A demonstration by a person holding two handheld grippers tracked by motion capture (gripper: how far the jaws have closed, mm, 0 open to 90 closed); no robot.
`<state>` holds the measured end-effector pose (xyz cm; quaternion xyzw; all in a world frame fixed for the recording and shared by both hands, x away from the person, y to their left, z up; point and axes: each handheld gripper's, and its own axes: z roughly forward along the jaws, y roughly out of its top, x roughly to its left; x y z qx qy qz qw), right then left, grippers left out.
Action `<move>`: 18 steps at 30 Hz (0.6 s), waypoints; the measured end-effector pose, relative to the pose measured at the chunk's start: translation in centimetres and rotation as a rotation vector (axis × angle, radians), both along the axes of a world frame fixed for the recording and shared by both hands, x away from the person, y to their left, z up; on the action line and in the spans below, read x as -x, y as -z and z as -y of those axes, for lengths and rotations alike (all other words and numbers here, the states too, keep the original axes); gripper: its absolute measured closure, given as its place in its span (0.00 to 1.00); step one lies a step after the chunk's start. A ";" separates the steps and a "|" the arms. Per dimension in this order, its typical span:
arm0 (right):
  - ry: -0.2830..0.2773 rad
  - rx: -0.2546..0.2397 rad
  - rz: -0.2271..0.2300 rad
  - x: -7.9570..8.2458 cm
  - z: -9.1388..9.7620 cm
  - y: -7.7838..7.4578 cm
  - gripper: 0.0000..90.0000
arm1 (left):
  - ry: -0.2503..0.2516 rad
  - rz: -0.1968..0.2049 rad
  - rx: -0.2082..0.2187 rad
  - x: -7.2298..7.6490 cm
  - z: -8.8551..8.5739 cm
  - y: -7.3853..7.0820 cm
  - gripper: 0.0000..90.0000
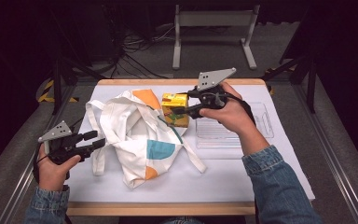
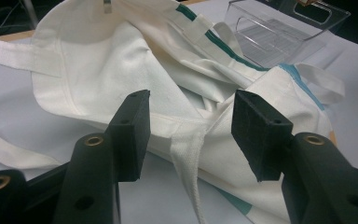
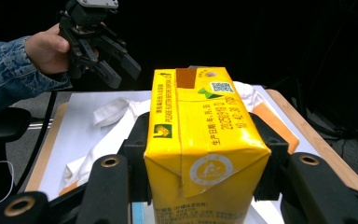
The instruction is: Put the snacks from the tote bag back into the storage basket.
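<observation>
Carton (image 3: pixel 200 140) first: it is yellow, and my right claw (image 1: pixel 179 111) has it squeezed tight, one black jaw pressed on each side. In the high view the carton (image 1: pixel 175 109) is up off the table, just past the far edge of the bag (image 1: pixel 135 130), with the clear tray (image 1: pixel 235 128) close by on its other side. My right hand (image 1: pixel 228 114) is over that tray.

My left claw (image 2: pixel 191 135) is let go, with the jaws standing apart and gripping nothing. It points at the near side of the white bag (image 2: pixel 135 79), and one strap (image 2: pixel 186 163) lies on the table between the jaws. In the high view my left claw (image 1: pixel 93 139) sits by the left edge of the table (image 1: pixel 223 182), just beside the bag.

The bag lies crumpled and flat, with orange and blue patches on it.
</observation>
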<state>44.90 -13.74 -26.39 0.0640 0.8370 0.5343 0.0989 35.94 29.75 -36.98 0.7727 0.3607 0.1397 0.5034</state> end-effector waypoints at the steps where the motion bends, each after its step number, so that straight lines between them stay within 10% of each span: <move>1: 0.000 0.000 0.000 0.0 0.0 0.0 0.57 | 0.000 -0.001 0.000 0.0 0.0 0.0 0.53; 18: 0.083 0.011 0.014 -0.1 4.5 -0.7 0.57 | 0.001 -0.005 -0.002 0.0 0.1 0.1 0.53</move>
